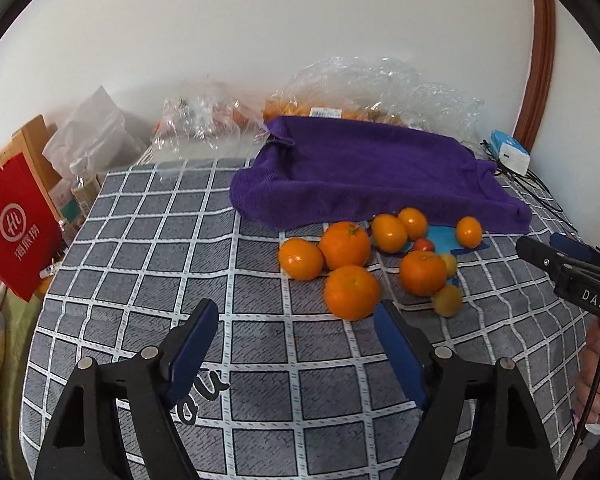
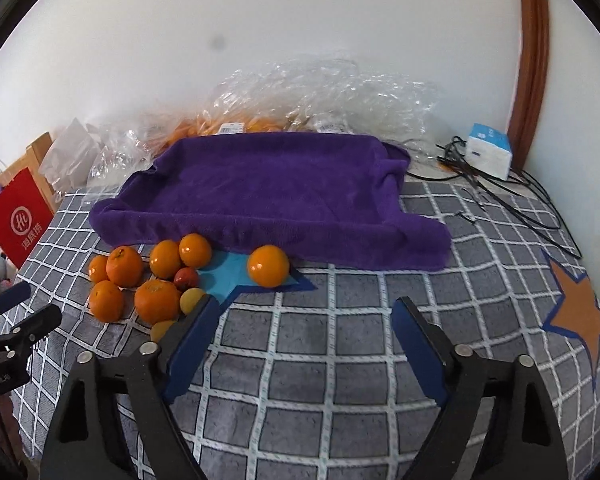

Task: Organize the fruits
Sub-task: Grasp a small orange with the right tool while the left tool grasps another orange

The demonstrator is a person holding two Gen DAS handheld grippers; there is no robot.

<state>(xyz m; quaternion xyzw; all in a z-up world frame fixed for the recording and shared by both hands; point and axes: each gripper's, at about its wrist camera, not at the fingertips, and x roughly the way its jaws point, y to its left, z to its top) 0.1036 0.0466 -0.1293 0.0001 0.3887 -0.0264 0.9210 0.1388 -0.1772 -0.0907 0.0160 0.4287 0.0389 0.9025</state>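
Fruit pile (image 1: 364, 256) is seen on the checked cloth (image 1: 148, 240), just in front of the purple towel (image 1: 364, 168). From the left gripper (image 1: 296, 324) the pile lies at about 1 o'clock; the nearest orange (image 1: 352, 292) sits just off its right-hand pad, not touched.

From the right gripper (image 2: 306, 320) the pile (image 2: 140, 280) is at 10 to 11 o'clock, and a lone orange (image 2: 268, 266) on a blue patch (image 2: 228, 276) is at about 11. A small yellow fruit (image 2: 162, 330) is partly hidden behind the right gripper's left-hand finger; contact cannot be told.

Fruits are round, so no long axis matters. The left gripper is judged nearer the main cluster, the right nearer the lone orange.

Both sets of jaws stand partly open with nothing between the pads; nothing is held.
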